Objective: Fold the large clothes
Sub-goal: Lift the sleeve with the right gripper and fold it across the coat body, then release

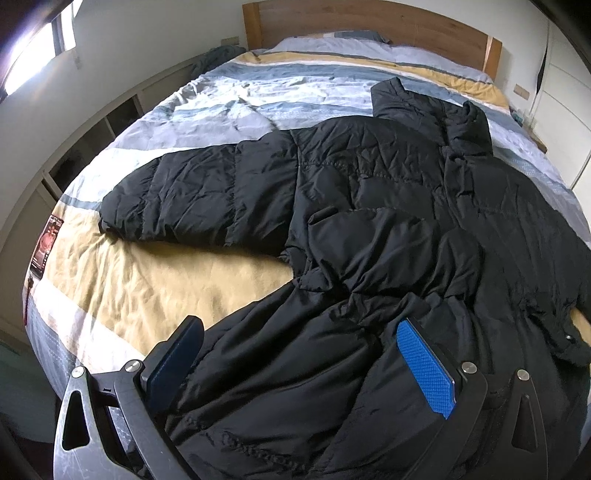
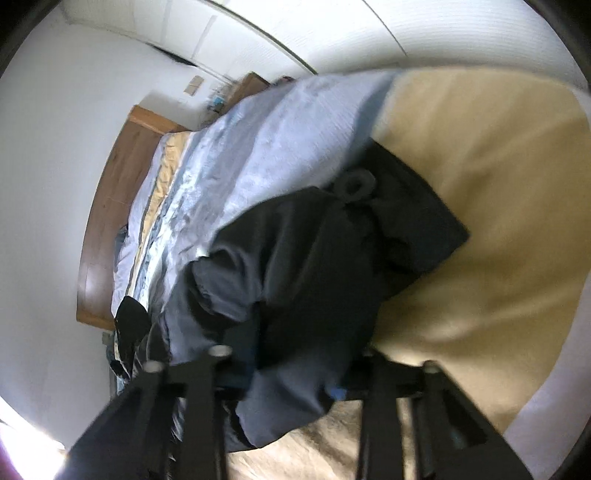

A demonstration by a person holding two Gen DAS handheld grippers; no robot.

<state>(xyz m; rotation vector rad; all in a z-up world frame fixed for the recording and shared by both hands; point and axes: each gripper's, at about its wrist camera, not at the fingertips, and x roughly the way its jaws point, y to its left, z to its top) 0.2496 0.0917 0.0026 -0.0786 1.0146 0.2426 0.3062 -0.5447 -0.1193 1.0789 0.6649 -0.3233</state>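
Black jacket (image 1: 369, 206); blue, yellow, white striped bedspread (image 1: 166, 280)

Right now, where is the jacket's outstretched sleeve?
In the left wrist view the sleeve stretches left from the black jacket, flat on the striped duvet, with its cuff near the bed's left edge.

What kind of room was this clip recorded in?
A bedroom, most likely: a bed with a wooden headboard and a striped duvet, with a black puffer coat spread on it.

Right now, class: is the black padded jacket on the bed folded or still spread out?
Mostly spread, not folded. The jacket lies open across the striped bedcover, one sleeve stretched out sideways and the collar toward the headboard.
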